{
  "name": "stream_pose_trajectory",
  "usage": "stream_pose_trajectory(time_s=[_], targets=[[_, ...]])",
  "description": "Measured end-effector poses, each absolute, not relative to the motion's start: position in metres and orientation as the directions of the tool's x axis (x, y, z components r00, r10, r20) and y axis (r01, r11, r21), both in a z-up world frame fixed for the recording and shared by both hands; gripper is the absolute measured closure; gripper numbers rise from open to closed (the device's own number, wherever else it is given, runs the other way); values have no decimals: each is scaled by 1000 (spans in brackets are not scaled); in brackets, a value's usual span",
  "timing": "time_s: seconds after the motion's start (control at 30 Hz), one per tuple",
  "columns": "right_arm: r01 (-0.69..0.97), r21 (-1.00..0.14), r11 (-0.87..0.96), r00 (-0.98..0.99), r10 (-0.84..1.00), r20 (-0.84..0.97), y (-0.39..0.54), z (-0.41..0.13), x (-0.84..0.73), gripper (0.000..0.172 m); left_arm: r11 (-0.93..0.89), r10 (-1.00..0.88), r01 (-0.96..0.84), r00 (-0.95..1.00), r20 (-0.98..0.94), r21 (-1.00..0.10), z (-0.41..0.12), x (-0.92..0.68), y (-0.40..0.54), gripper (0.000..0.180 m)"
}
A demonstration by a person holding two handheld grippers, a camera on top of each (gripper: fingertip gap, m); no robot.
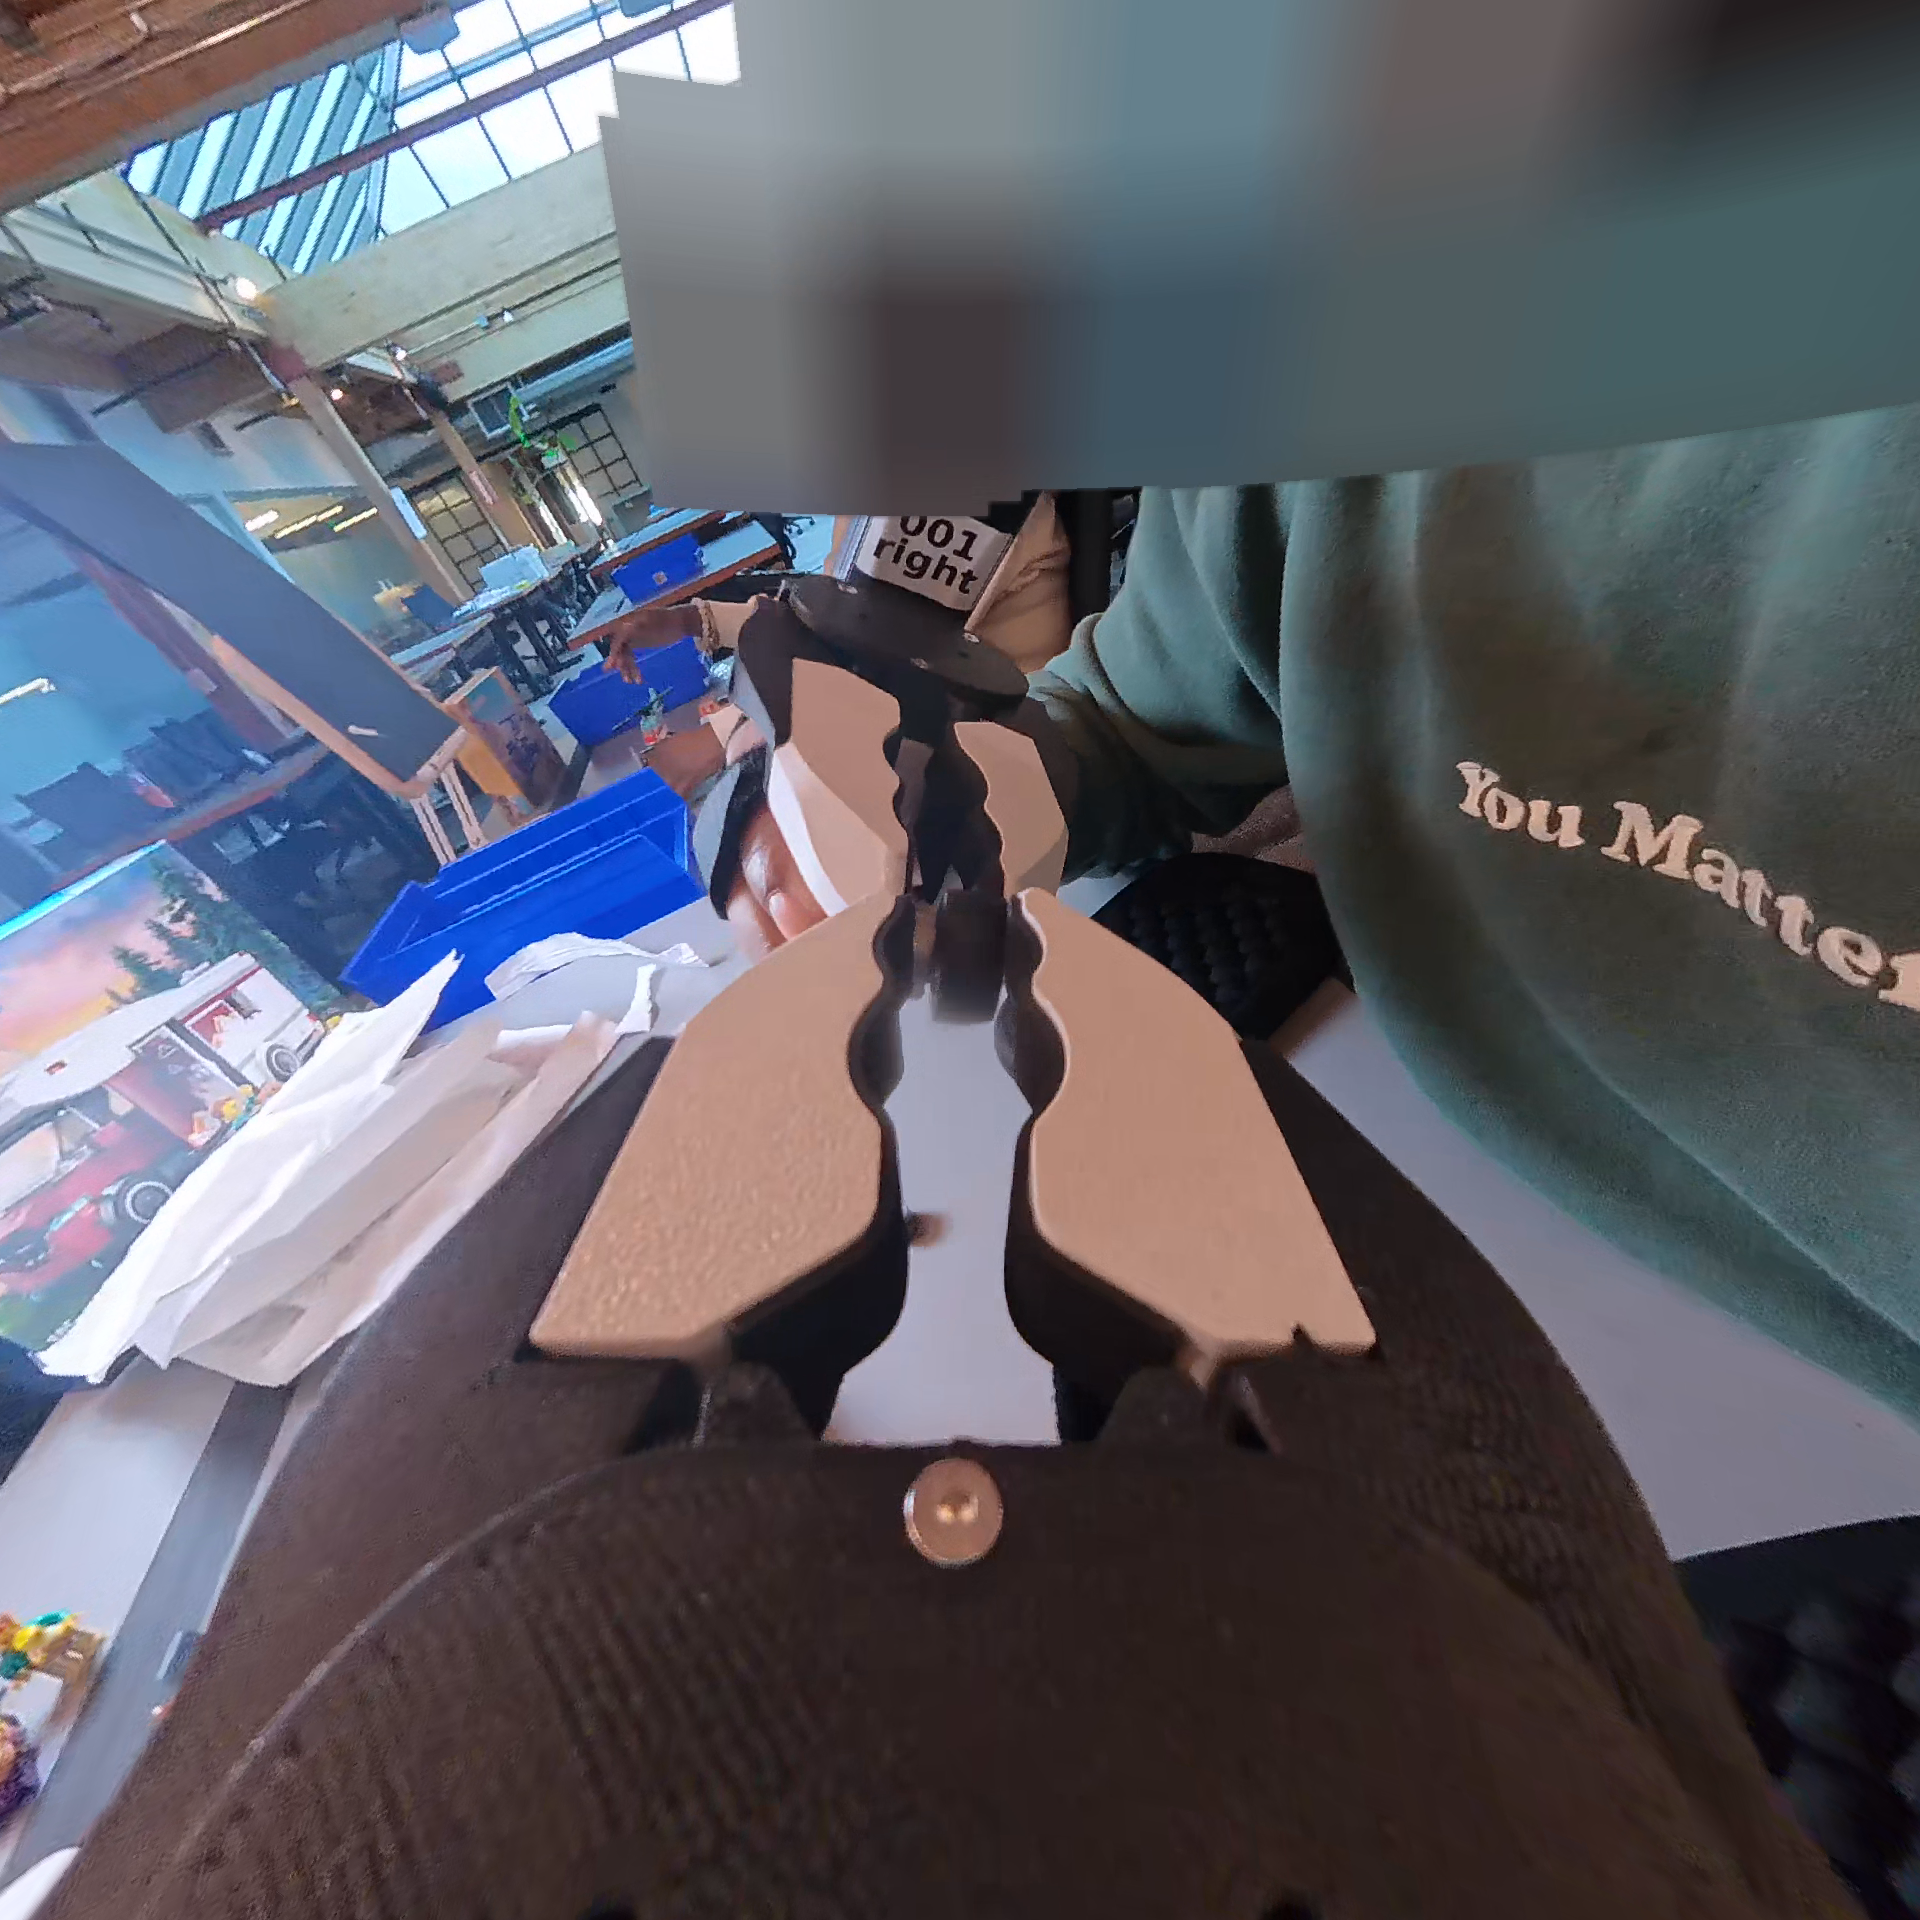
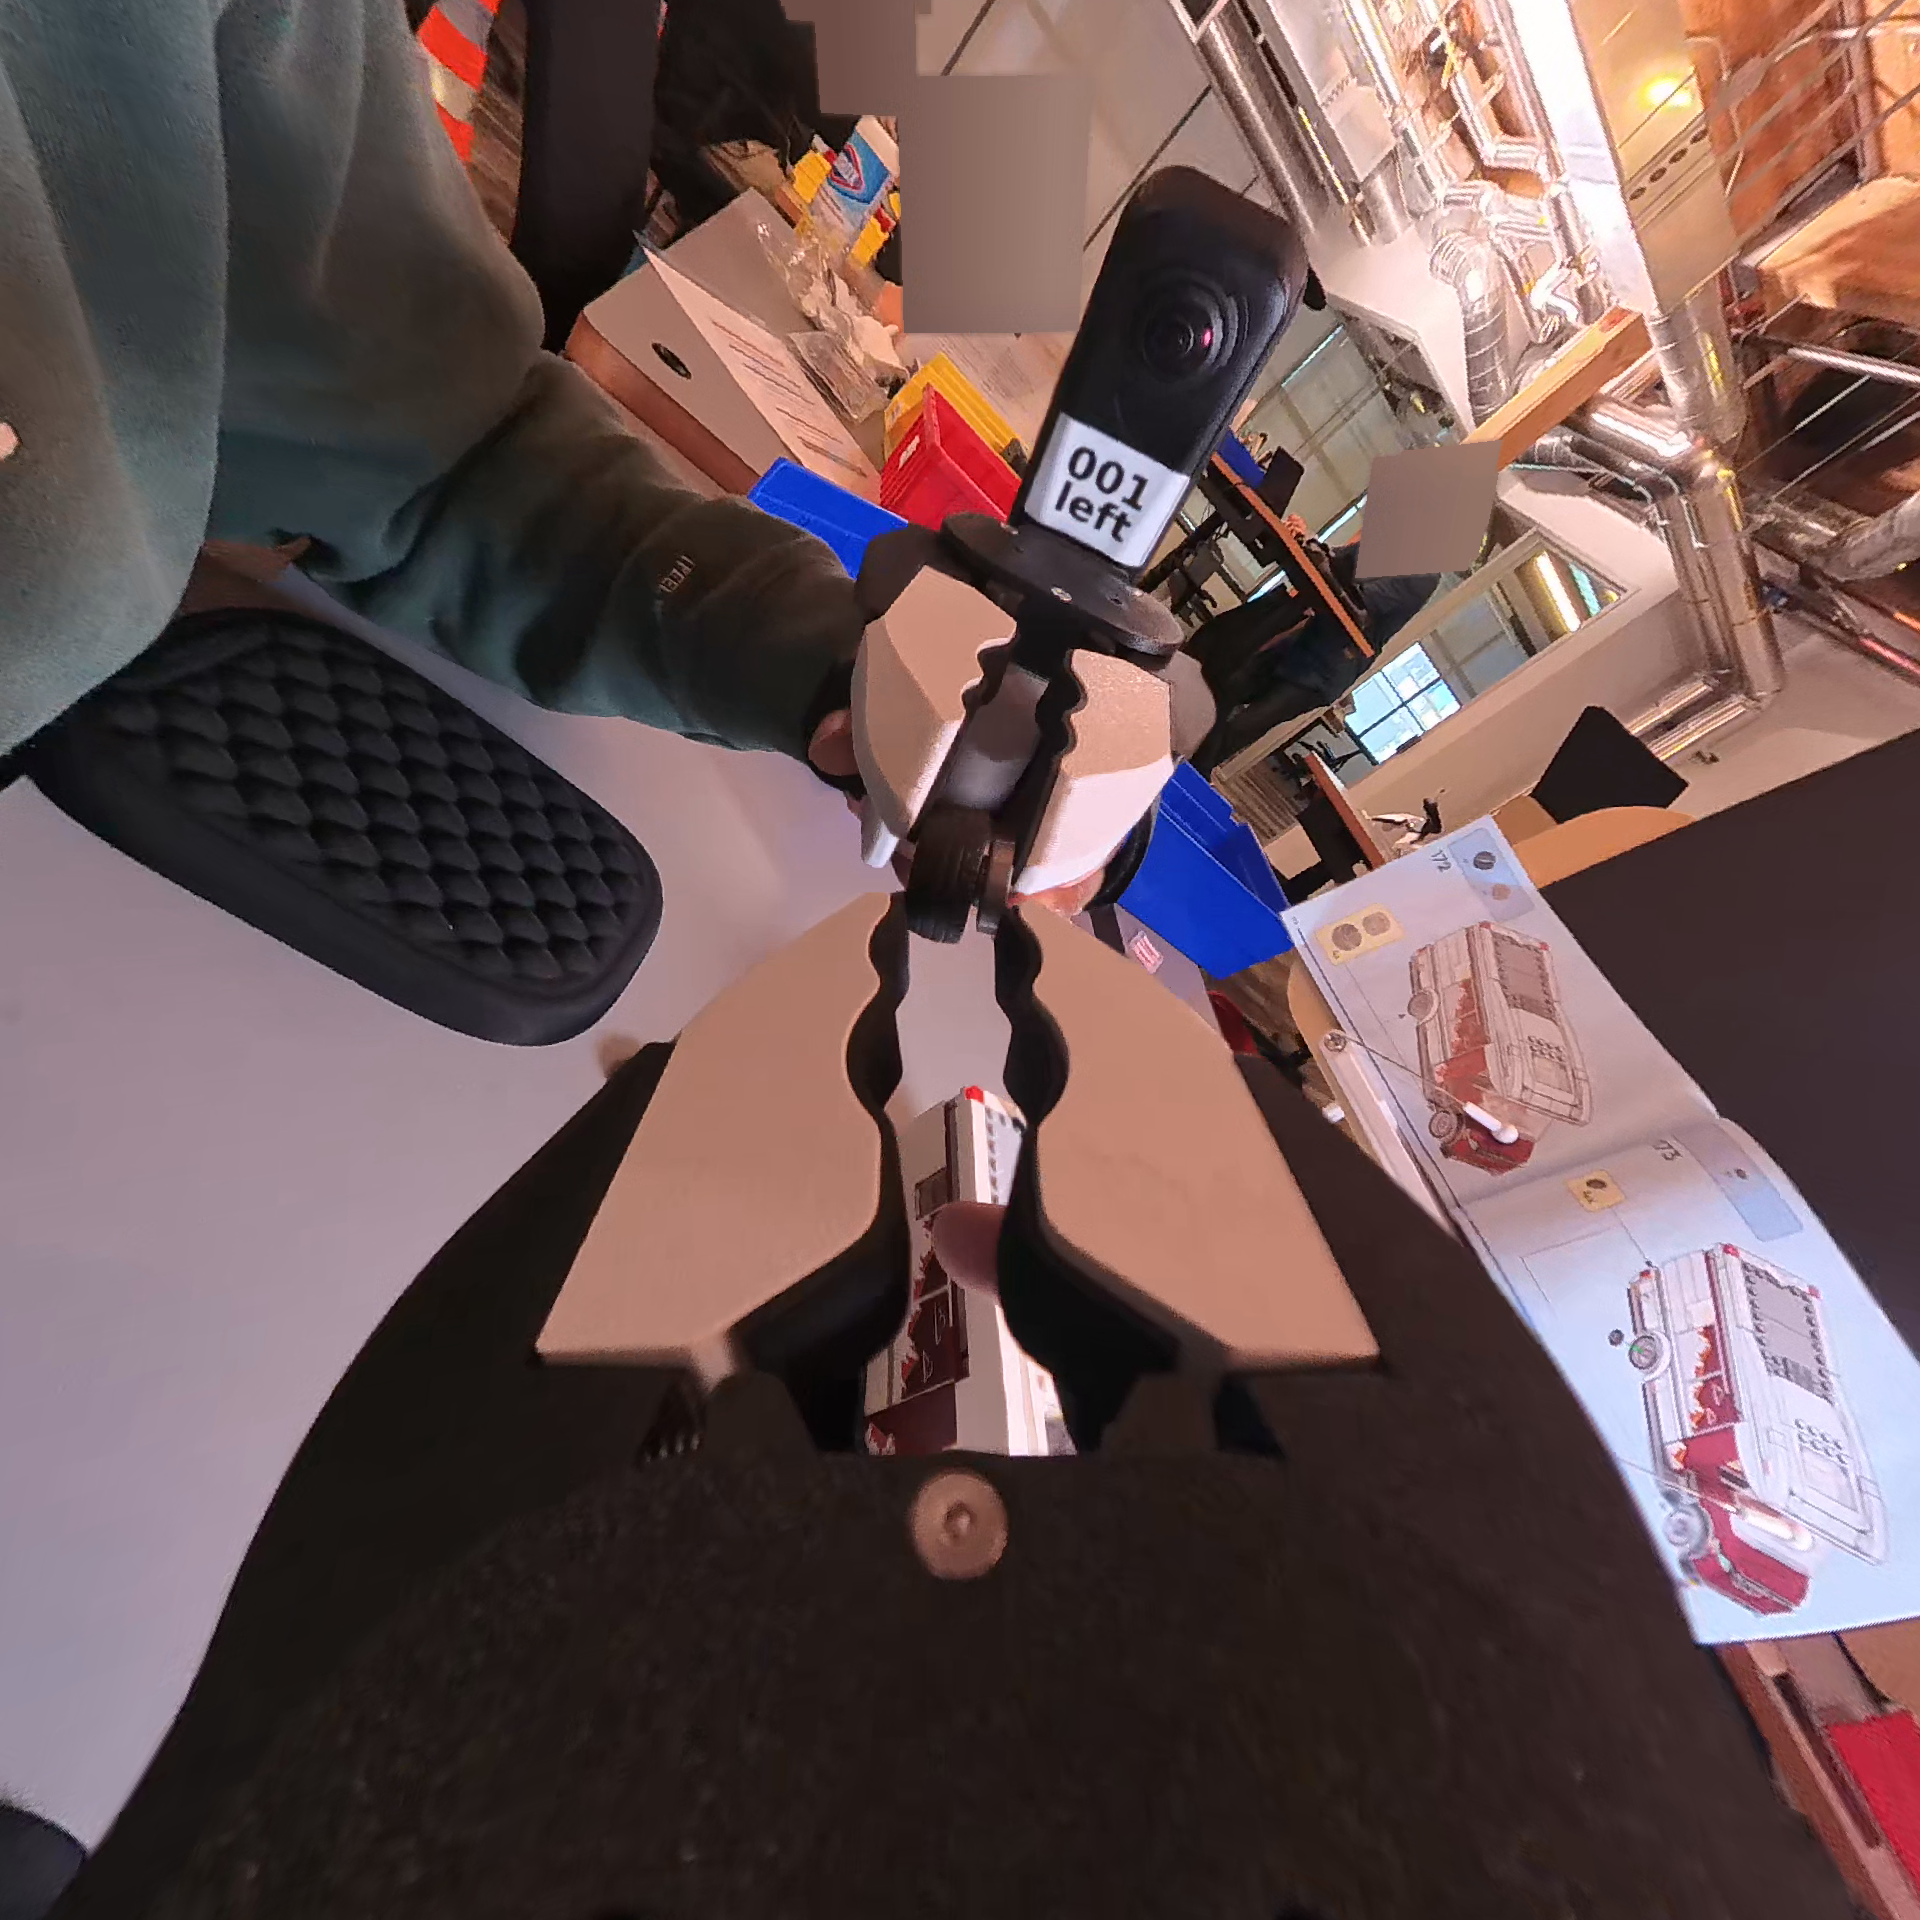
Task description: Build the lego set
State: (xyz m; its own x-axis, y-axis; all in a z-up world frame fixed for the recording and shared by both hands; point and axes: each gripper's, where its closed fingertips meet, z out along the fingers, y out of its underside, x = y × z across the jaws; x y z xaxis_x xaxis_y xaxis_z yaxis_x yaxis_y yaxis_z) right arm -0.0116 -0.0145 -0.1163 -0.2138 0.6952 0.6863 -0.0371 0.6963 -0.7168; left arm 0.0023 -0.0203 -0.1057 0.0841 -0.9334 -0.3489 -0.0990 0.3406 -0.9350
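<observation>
A small black wheel (image 2: 940, 873), a tyre with a grey hub against one side, sits in the air above the white table (image 2: 208, 1247), right where the two grippers meet tip to tip. The left gripper (image 1: 961, 935) pinches it at the very ends of its fingers (image 1: 1039, 966), the pads closed on the tyre's two faces. The right gripper (image 2: 951, 925) has its fingers set narrowly apart with the tips level with the wheel's near edge. Whether its pads press on the wheel or only flank it, I cannot tell. Such a shallow hold on a small round part looks easy to lose, so it seems wise to keep the squeeze even and the two grippers in one straight line with no twisting. Both are lifted clear of the table and aimed at each other. The left one is tilted, with a hand in a green sleeve (image 2: 520, 582) behind it. Under the right gripper, seen between its fingers, lies a red and white toy van (image 2: 951, 1299). An open instruction booklet (image 2: 1558, 1195) lies to its right, a black padded armrest (image 2: 364, 810) to its left, and crumpled white paper (image 1: 312, 1143) and blue bins (image 1: 540, 894) farther off.
</observation>
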Motion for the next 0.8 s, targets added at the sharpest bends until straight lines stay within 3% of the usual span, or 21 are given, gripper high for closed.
stream_pose_trajectory(time_s=[0.4,0.8], targets=[[-76,-678,731,-219,651,727,-32,-110,-6,159,496,-866,-35,57,-497,-868,-100,8,-38,164],[-124,-807,577,-217,778,589,-13,-108,-14,145,495,-860,22,152,-487,-868,-90,4,-27,165]])
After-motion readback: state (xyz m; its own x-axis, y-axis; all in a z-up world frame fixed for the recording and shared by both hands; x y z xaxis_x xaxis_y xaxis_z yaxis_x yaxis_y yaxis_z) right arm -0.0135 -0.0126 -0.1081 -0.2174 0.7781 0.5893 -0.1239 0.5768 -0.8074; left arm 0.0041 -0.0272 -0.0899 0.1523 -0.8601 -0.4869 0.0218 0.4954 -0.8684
